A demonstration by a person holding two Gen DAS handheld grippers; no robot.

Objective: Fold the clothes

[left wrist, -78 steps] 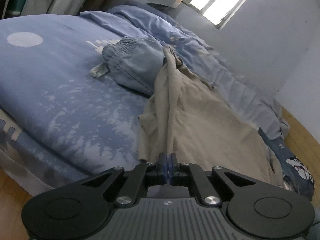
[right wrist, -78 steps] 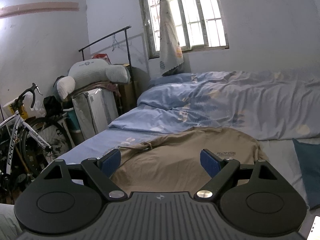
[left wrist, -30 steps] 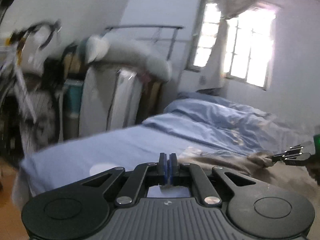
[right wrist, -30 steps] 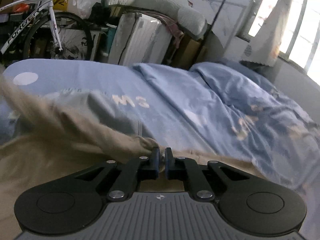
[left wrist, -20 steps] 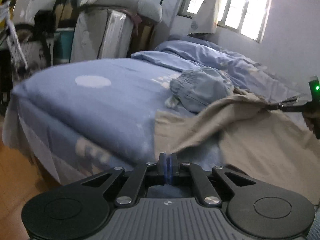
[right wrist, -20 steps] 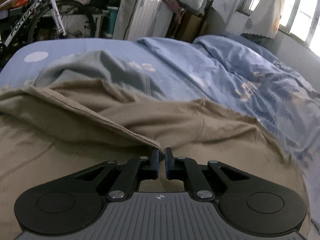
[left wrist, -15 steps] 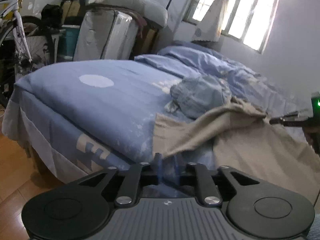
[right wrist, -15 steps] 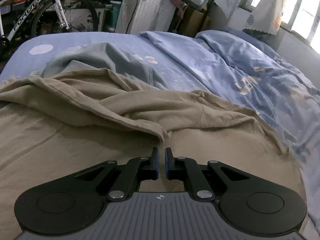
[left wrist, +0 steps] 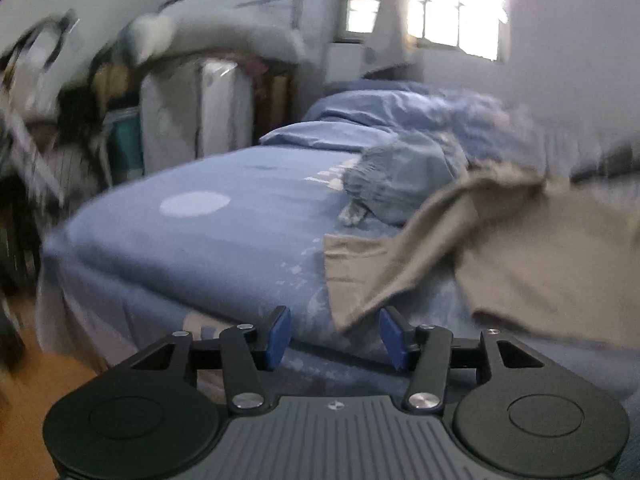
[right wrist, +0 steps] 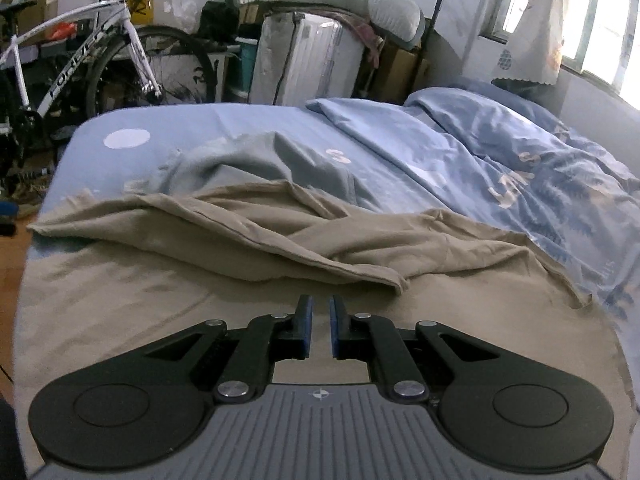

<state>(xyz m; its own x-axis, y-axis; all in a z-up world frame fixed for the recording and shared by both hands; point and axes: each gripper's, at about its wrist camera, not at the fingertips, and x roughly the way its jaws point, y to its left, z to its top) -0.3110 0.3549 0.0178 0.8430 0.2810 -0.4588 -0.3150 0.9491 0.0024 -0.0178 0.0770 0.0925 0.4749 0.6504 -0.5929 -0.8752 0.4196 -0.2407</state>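
Bed [right wrist: 248, 128]: tan shirt [right wrist: 168, 296] soft, light, limp; grab hem edge nr grey garment [right wrist: 256, 164]. Left gripper [left wrist: 334, 334] released wide, right gripper [right wrist: 318, 330] slightly apart, both empty.

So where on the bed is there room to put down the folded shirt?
The bare blue sheet around the white circle, between the bed's near corner and the grey-blue garment, is free. The tan shirt and rumpled duvet crowd the rest.

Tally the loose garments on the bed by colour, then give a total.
Tan: 1, the shirt spread near the front edge.
Grey-blue: 1, the bunched garment behind it.
Total: 2.
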